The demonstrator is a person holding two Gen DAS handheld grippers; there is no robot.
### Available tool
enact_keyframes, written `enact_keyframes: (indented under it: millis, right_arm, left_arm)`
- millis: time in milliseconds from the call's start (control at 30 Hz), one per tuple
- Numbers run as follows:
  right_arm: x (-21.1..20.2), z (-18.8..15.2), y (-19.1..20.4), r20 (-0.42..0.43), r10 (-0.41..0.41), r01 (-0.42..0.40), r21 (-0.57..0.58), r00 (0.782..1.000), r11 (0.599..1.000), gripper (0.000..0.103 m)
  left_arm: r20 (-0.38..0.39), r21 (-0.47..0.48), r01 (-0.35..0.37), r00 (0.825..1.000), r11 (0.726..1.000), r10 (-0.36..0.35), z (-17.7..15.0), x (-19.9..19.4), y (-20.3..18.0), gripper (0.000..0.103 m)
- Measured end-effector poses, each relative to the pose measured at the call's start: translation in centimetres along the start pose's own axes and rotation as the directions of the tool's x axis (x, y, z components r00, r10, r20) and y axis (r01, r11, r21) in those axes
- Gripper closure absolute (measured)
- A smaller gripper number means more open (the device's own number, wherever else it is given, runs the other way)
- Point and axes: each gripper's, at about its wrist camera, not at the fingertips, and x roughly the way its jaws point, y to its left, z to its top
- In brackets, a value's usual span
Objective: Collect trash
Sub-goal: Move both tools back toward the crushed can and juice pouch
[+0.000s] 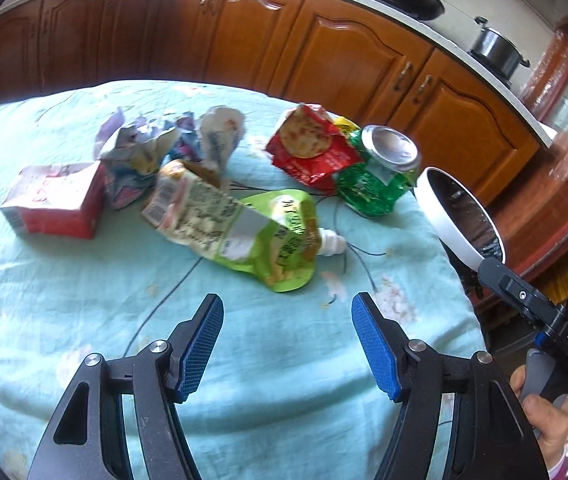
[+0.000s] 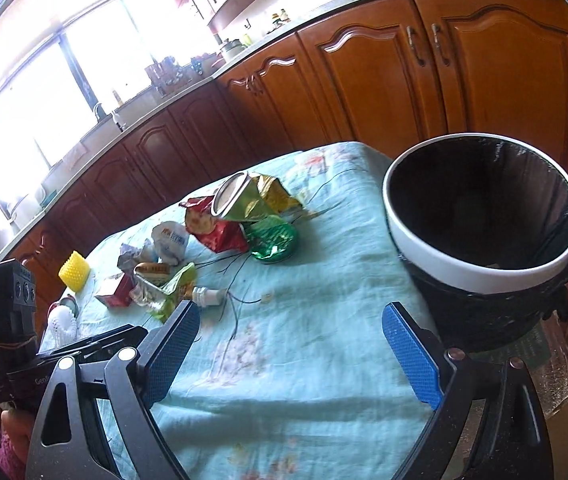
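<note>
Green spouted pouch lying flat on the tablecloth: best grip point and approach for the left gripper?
Grip the crumpled green spouted pouch across its narrow neck beside the white screw spout, coming down from above. The body lies flat and wide on the cloth; the neck is the slimmest part. The open left gripper already faces it.

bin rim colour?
White rim over a black liner; clearest in the right wrist view.
</note>
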Motion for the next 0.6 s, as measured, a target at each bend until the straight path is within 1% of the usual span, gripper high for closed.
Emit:
enact_keyframes:
  millis: [133,200,333,433,500,600]
  right_arm:
    - [0.5,-0.1,0.8,-0.006,0.007,-0.007,-0.021,1.0,1.0,0.009]
    - [0.8,-0.1,1.0,-0.012,0.008,-0.008,-0.028,1.0,1.0,0.009]
    - [1.5,0.1,1.4,-0.024,0.01,-0.011,-0.047,1.0,0.999,0.009]
    - [2.1,0.4,1.6,-0.029,0.011,-0.013,-0.064,1.0,0.998,0.009]
    - [2.6,0.8,1.7,-0.033,0.011,-0.013,-0.071,0.999,0.997,0.009]
    - [3.3,1.5,2.0,-0.034,0.014,-0.017,-0.092,0.999,0.996,0.009]
  left_arm:
    - [0.003,-0.019,-0.018,1.0,1.0,0.018,0.1,-0.6,0.8,0.035]
    - [-0.002,-0.036,-0.018,1.0,0.999,0.018,0.3,-0.5,1.0,0.03]
    - [-0.02,-0.082,-0.013,1.0,0.997,0.012,0.8,-0.2,1.8,0.027]
    - [-0.037,-0.107,-0.027,0.999,0.994,0.023,1.6,0.4,2.1,0.027]
    - [-0.039,-0.13,-0.018,0.999,0.991,0.014,2.4,0.5,2.3,0.027]
    - [-0.04,-0.144,-0.023,0.999,0.989,0.017,3.7,1.0,2.5,0.024]
